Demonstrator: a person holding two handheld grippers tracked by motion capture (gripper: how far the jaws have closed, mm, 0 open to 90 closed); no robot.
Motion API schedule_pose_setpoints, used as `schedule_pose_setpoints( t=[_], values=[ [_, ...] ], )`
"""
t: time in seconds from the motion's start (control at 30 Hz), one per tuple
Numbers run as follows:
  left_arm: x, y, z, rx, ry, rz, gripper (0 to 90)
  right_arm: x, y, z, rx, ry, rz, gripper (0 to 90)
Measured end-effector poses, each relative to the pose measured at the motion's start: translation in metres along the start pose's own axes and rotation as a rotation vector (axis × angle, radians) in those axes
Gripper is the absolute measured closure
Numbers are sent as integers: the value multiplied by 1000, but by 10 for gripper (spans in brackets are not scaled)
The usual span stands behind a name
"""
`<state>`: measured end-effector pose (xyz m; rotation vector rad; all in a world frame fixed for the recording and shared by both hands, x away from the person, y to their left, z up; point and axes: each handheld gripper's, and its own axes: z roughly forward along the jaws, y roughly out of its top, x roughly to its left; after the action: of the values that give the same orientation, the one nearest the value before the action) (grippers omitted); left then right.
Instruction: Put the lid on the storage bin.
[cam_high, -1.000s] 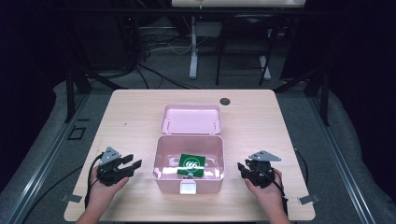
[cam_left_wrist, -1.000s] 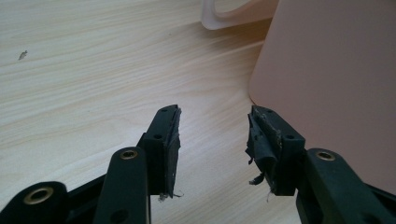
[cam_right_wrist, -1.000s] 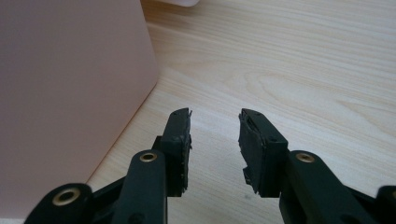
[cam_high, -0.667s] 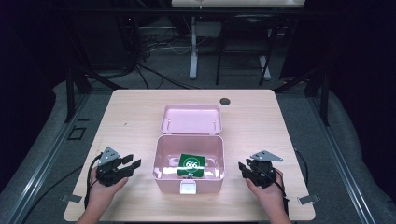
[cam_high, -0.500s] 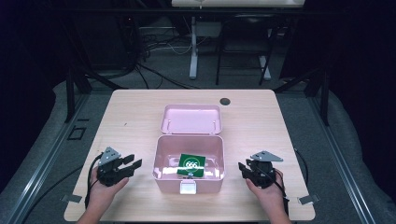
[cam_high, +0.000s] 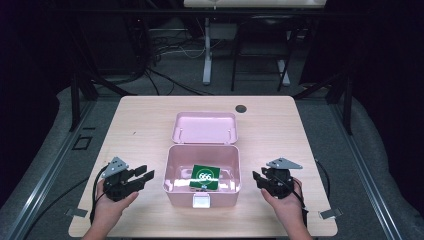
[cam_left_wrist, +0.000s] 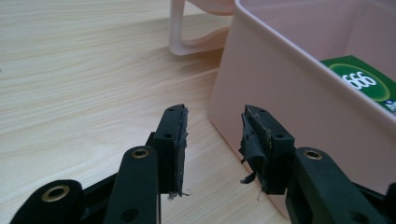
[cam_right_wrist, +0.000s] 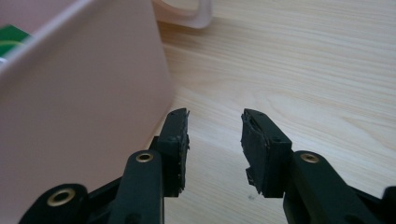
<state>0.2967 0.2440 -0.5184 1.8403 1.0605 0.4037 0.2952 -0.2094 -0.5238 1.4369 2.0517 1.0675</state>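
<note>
A pink plastic box (cam_high: 177, 196) stands open at the middle of the table, its lid (cam_high: 205, 127) laid back behind it. Inside lies a green packet (cam_high: 205, 176) printed with white figures. My left gripper (cam_high: 145, 176) rests just left of the box, aimed at its side wall (cam_left_wrist: 289, 93). Its jaws have just been closing a little and stand open with nothing between them (cam_left_wrist: 214, 116). My right gripper (cam_high: 257, 178) sits right of the box beside its wall (cam_right_wrist: 84, 102). Its jaws have just been opening and hold nothing (cam_right_wrist: 215, 119).
The wooden table (cam_high: 140, 125) has a dark round grommet (cam_high: 241, 108) near its far edge. A strip of tape (cam_high: 327, 214) lies at the front right corner. Cables trail from both grippers towards the front edge. Dark floor and desk legs lie beyond.
</note>
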Motion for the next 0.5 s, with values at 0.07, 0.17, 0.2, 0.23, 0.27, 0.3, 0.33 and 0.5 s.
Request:
schedule_pose_setpoints(
  t=[0.07,0.17,0.2,0.23,0.27,0.3,0.33,0.5],
  values=[
    [-2,3,0,7,-7,8,585,1,4,-1,-5,23,10,611],
    [-4,8,-1,-7,-11,11,568,3,10,-1,-11,47,33,600],
    [-4,10,-1,-9,-10,9,568,4,12,-1,-14,53,44,602],
    [-5,12,0,-6,-10,8,568,4,14,-1,-4,56,46,604],
    [-5,14,0,-2,-8,9,568,4,15,-1,-6,55,45,606],
    [-5,16,0,-5,-8,7,569,5,17,-1,-5,48,42,606],
    [-5,18,0,-9,-8,5,573,4,19,-1,3,44,39,607],
    [-6,25,1,2,-20,-6,600,2,27,0,13,84,62,611]
  ],
)
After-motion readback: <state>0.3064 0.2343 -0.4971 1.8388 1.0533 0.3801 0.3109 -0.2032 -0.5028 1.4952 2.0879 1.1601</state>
